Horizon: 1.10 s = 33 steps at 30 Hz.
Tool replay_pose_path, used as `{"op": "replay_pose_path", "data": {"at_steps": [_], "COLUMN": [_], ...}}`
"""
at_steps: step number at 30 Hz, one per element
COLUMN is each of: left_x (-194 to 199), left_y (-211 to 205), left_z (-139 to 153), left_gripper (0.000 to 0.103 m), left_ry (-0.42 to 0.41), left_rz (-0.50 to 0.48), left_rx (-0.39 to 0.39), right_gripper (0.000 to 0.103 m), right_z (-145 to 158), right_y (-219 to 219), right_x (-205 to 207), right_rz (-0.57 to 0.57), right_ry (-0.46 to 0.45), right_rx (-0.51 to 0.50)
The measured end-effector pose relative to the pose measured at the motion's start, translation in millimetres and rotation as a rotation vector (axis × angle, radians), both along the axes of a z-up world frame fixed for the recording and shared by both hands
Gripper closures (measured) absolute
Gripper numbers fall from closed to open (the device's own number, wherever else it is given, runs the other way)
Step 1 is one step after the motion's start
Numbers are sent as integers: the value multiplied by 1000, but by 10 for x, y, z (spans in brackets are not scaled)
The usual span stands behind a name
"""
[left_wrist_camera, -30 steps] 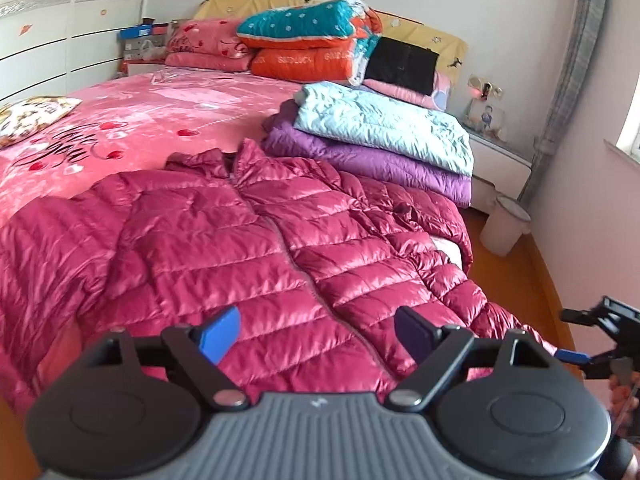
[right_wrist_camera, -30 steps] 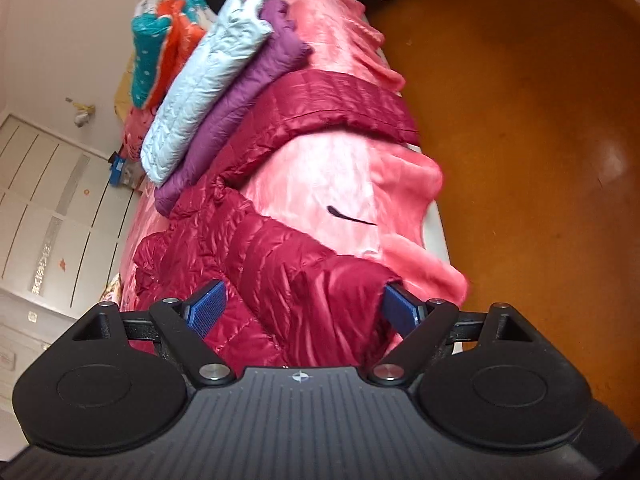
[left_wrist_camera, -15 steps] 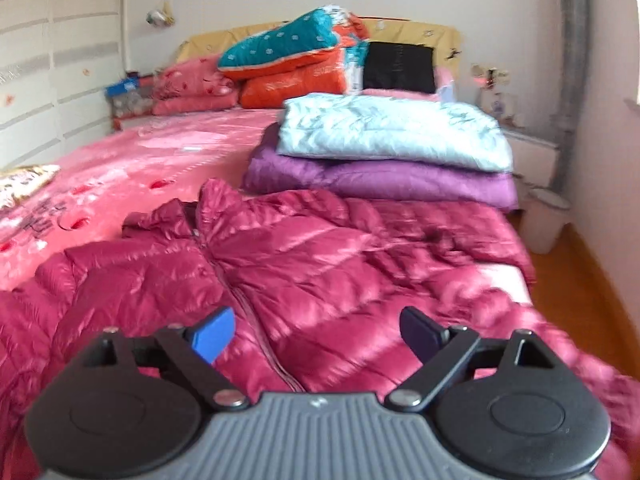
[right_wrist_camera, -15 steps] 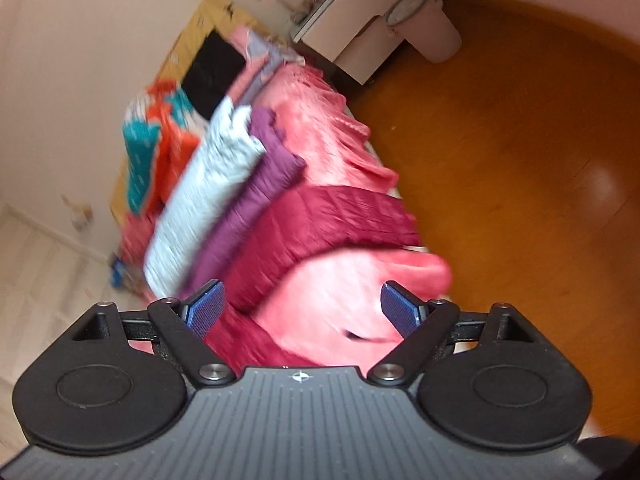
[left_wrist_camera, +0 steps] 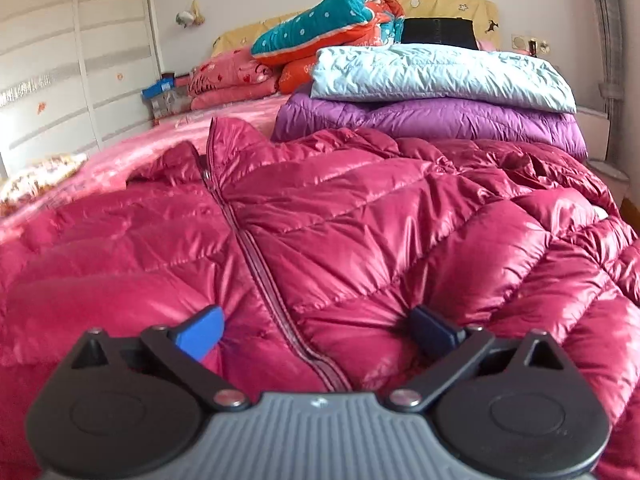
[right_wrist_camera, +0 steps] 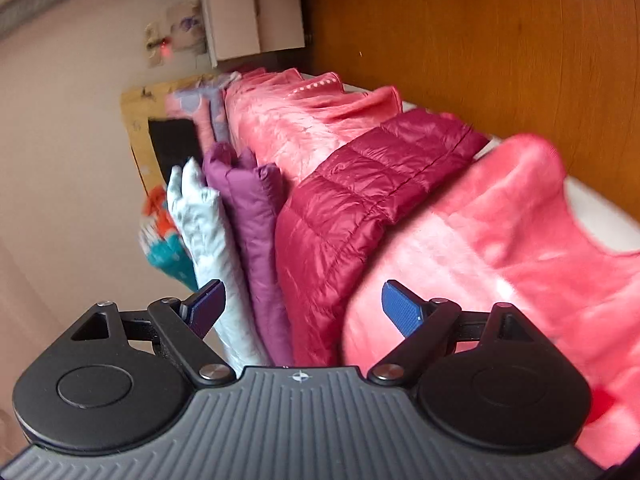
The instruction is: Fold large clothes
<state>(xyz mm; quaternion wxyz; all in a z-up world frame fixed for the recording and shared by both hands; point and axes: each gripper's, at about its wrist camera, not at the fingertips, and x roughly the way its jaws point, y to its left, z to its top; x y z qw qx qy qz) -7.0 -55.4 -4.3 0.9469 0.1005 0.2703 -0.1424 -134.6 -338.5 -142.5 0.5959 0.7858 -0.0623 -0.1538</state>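
Observation:
A shiny crimson down jacket [left_wrist_camera: 360, 220] lies spread face up on the pink bed, its zipper [left_wrist_camera: 260, 264] running toward me. My left gripper [left_wrist_camera: 316, 330] is open, low over the jacket's hem, its fingers pressing into the fabric on either side of the zipper. My right gripper [right_wrist_camera: 304, 306] is open and empty, rolled sideways beside the bed's edge; one jacket sleeve [right_wrist_camera: 372, 192] hangs over that edge ahead of it.
Folded purple [left_wrist_camera: 432, 120] and pale blue [left_wrist_camera: 440, 76] down jackets are stacked beyond the crimson one. Pillows and quilts [left_wrist_camera: 328, 36] lie at the headboard. A white wardrobe [left_wrist_camera: 72, 80] stands left. Orange wooden floor [right_wrist_camera: 500, 40] and a nightstand [right_wrist_camera: 248, 16] lie beside the bed.
My left gripper has dropped and moved in close onto the jacket's hem. My right gripper has swung along the bed's side, now facing the hanging sleeve and stacked jackets.

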Motion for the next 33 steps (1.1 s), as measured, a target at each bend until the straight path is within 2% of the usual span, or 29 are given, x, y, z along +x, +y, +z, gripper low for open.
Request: {"op": "replay_pose_path", "data": {"at_steps": [3,11,20,22,23,24,26,28,29,31,33], "left_x": [35,92,112,109,107,107,105,104,104,105,102], "left_y": [72,83,91,87,90,95,94,97,97,102,102], "left_z": [-8,-75,-78,-78,-78,-79,-77,-77,-76,-74,-70], "left_gripper": [1,1,1,1,1,1,1,1,1,1,1], "left_ry": [31,54,64,65,64,64,65,64,64,65,63], "left_rz": [-5,-12,-15,-15,-15,-15,-16,-16,-16,-16,-16], "left_rx": [-51,-84,-97,-99,-99,-100,-102,-102,-102,-106,-108], "right_gripper": [0,0,0,8,16,30,42,51,61,65,66], "right_z": [-78,-328,-434,-424,-425,-424,-389,-324,-276,-121,120], "right_y": [-71,-139,-289,-317,-323,-336,-360,-370,-376,-389,-388], "right_x": [256,666,781,813,823,843,877,897,909,899,892], "right_rz": [-15,-67,-160,-161,-158,-147,-126,-110,-102,-92,-81], "right_ry": [-27,8,-35,-43,-51,-62,-45,-16,-6,31,92], "right_rx": [15,103,73,56,51,45,16,-21,-44,-116,-238]}}
